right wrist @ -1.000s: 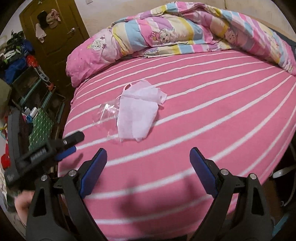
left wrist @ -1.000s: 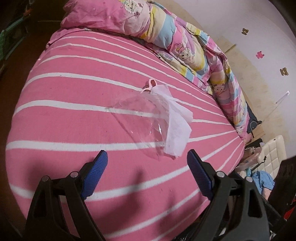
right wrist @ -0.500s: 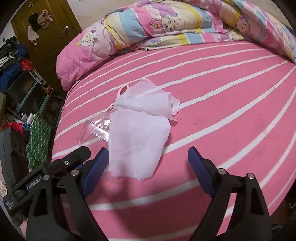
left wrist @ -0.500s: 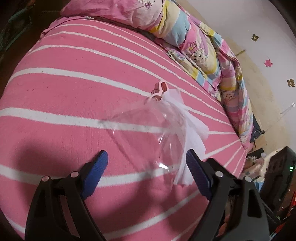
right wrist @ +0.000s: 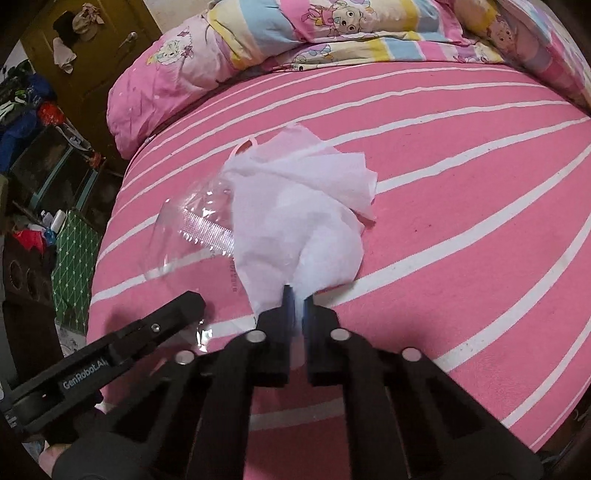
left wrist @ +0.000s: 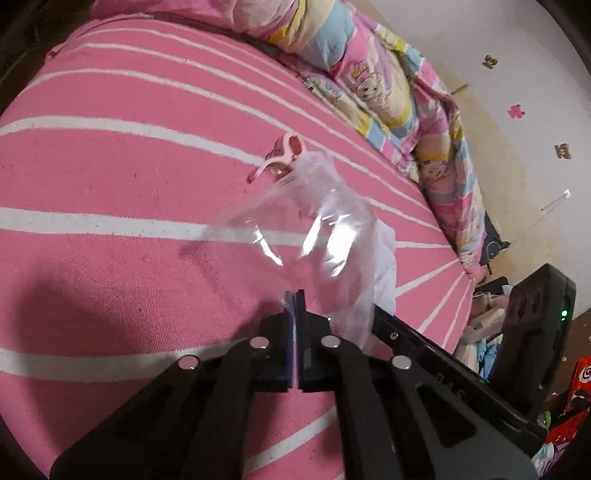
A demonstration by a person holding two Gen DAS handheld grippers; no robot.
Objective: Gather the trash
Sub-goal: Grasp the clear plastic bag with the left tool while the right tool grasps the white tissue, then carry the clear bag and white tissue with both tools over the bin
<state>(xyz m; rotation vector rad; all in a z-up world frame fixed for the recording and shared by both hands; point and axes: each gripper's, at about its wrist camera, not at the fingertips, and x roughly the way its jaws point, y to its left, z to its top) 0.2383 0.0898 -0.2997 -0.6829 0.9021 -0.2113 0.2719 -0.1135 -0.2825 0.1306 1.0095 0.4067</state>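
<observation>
A clear plastic bag (left wrist: 314, 221) lies crumpled on the pink striped bed sheet (left wrist: 110, 166), with a white tissue (right wrist: 295, 206) draped over its right side. My left gripper (left wrist: 294, 295) has its jaws closing, the pads pinched together on the bag's near edge. My right gripper (right wrist: 297, 295) has its jaws closing on the tissue's near corner, and white paper shows between the pads. The two grippers sit side by side, the left gripper (right wrist: 184, 306) close to the right one's left. A small pink clip (left wrist: 284, 155) lies just beyond the bag.
A rolled cartoon-print quilt (right wrist: 332, 26) and a pink pillow (right wrist: 159, 81) run along the far side of the bed. Left of the bed stand a green patterned box (right wrist: 74, 251), cluttered shelves and a brown door (right wrist: 99, 48). More clutter lies off the bed's right end (left wrist: 576, 387).
Both grippers came down and forward to the trash and closed, the left on the plastic bag, the right on the tissue. The tissue and bag are bunched up at the pinch points.
</observation>
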